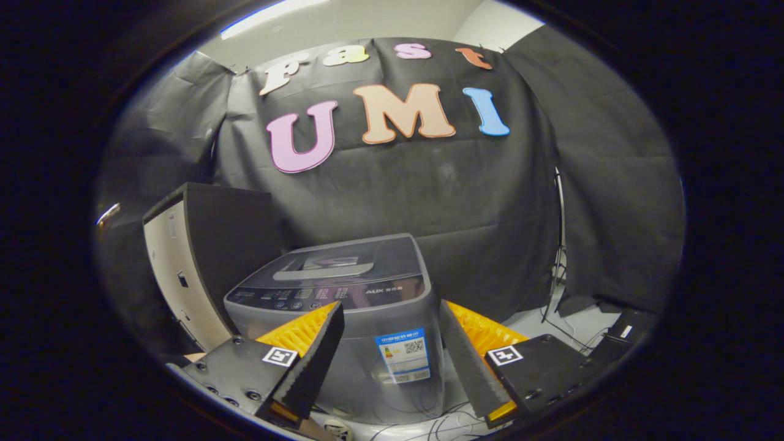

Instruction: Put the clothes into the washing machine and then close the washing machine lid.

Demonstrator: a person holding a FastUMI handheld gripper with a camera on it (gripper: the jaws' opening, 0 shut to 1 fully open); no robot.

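A grey top-loading washing machine (349, 306) stands on the floor ahead of me, its dark lid (343, 263) lying flat and shut. My gripper (389, 343) is held in front of the machine's front face, fingers spread wide apart and open, with nothing between them. The left finger (312, 349) overlaps the machine's front left corner, and the right finger (465, 355) sits just off its right side. Both fingers have orange ribbed backs and black pads.
A dark box-like cabinet with a pale side (196, 257) stands left of the machine, close to it. Cables (429, 422) trail on the pale floor below and to the right. A thin stand pole (560, 245) rises at the right against the black cloth wall.
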